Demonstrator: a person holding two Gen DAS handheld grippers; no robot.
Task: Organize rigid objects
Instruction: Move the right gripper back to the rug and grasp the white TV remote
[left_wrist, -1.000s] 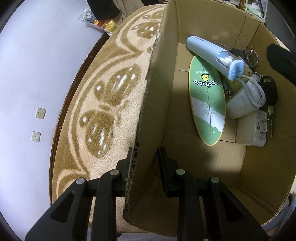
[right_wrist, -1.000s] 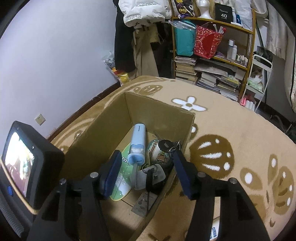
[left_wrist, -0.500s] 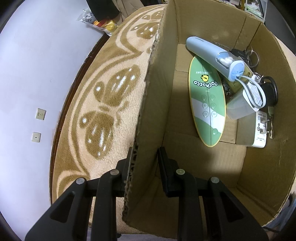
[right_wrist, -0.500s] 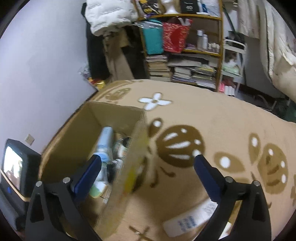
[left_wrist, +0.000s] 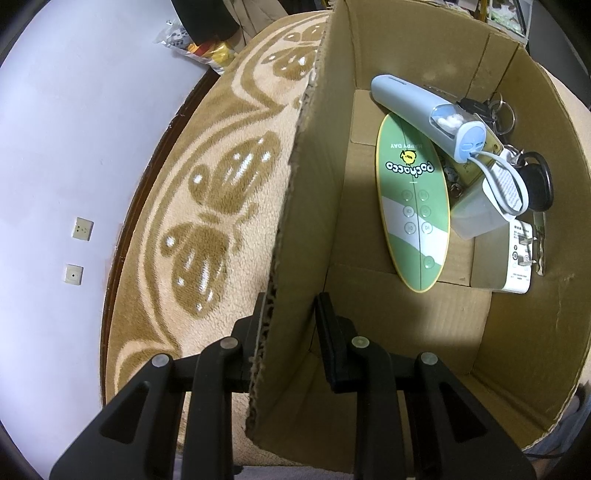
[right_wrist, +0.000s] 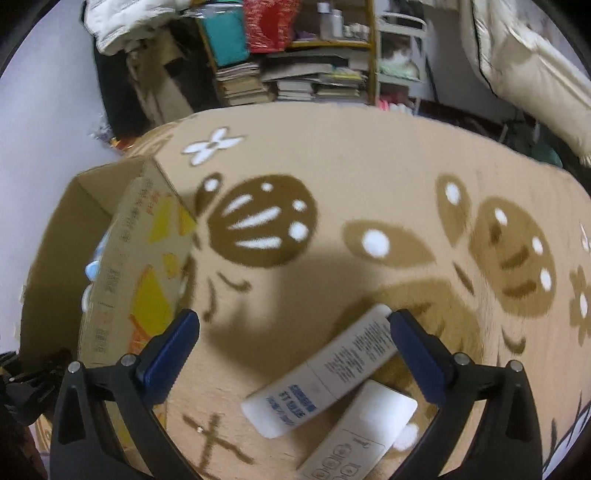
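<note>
A: On the left, my left claw (left_wrist: 291, 314) is clamped on the side wall of the brown cardboard box (left_wrist: 306, 206), one finger outside, one inside. Inside lie a green oval remote (left_wrist: 412, 206), a pale blue tube-shaped device (left_wrist: 424, 107), a bunch of keys (left_wrist: 491, 110) and a white plug adapter (left_wrist: 521, 254).

B: And the right?

A: My right claw (right_wrist: 293, 339) hangs wide open and empty over the beige patterned carpet (right_wrist: 369, 192), above a white rectangular box with blue print (right_wrist: 325, 373) that overlaps a white remote with round buttons (right_wrist: 354, 432).

B: Risks?

A: I judge that closing on the pair together could drag the remote or let the box slip. The thin wall might also buckle under my left grip.

B: View differences?

A: Only the left wrist view shows the box's contents; only the right shows the two items waiting on the carpet.
</note>
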